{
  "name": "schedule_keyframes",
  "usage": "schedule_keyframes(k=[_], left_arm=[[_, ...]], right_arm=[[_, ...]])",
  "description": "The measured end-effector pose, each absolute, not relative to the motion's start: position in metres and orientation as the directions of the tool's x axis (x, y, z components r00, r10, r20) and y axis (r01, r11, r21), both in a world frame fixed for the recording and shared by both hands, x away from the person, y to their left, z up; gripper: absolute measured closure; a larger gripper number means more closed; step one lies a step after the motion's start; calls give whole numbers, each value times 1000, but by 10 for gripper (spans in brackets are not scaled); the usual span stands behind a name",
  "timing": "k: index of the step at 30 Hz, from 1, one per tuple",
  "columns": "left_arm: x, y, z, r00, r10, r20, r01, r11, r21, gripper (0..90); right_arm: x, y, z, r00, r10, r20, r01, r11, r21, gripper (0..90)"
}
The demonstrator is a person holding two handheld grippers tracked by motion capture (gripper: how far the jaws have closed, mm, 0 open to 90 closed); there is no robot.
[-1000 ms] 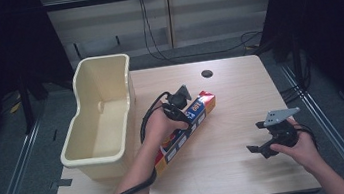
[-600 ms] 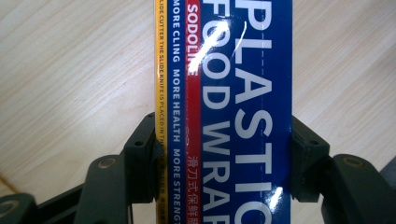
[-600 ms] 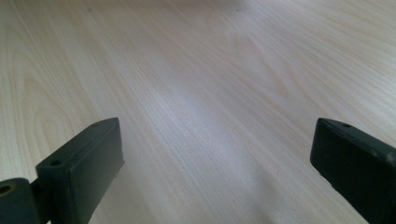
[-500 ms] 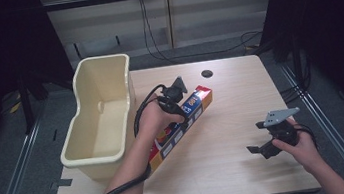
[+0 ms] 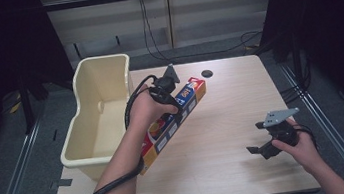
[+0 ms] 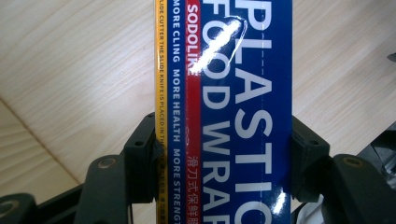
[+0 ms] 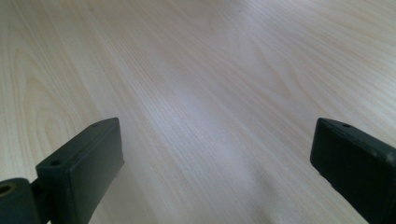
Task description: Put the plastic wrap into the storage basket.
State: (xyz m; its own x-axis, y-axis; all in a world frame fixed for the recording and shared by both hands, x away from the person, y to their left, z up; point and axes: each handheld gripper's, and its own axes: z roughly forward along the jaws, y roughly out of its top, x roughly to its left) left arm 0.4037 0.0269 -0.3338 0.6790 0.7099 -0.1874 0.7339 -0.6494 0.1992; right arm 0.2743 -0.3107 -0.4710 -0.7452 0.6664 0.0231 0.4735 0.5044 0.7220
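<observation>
Now the left gripper (image 5: pixel 174 108) clamps the plastic wrap box (image 5: pixel 176 121) around its middle, slanted beside the cream tub (image 5: pixel 95 137); the right gripper (image 5: pixel 261 138) hangs wide-jawed over bare table (image 5: pixel 230 170).

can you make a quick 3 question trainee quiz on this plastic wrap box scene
1. True or false: the left gripper is shut on the plastic wrap box.
2. Which describes the right gripper? A) shut on a cable B) open over bare table C) inside the tub
3. What lies to the left of the box in the high view?

Key:
1. True; in the left gripper view both pads press the box's sides.
2. B; its jaws stand wide over the wooden table.
3. The cream plastic tub, at the table's left edge.
</observation>
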Motion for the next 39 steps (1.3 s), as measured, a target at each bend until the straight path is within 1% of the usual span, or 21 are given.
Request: schedule_keyframes(k=[10, 20, 26, 31, 32, 39], left_arm=[[404, 36, -314, 665, 720, -198, 747, -638, 187, 404], [406, 38, -299, 659, 728, -189, 752, -635, 179, 404], [408, 44, -289, 650, 733, -199, 760, -621, 192, 405], [408, 47, -282, 646, 741, -183, 762, -619, 189, 404], [409, 50, -277, 640, 743, -196, 768, -612, 189, 405], [410, 56, -268, 621, 758, -197, 783, -592, 193, 405]], right_arm=[[274, -311, -470, -748, 663, 28, 472, 502, 724, 25], [274, -310, -470, -750, 661, 30, 474, 505, 721, 26], [274, -311, -470, -750, 661, 33, 477, 505, 720, 26], [274, -310, -470, -752, 658, 33, 476, 507, 719, 28], [274, -310, -470, -752, 658, 33, 475, 506, 720, 28], [274, -311, -470, -750, 661, 29, 474, 506, 721, 28]])
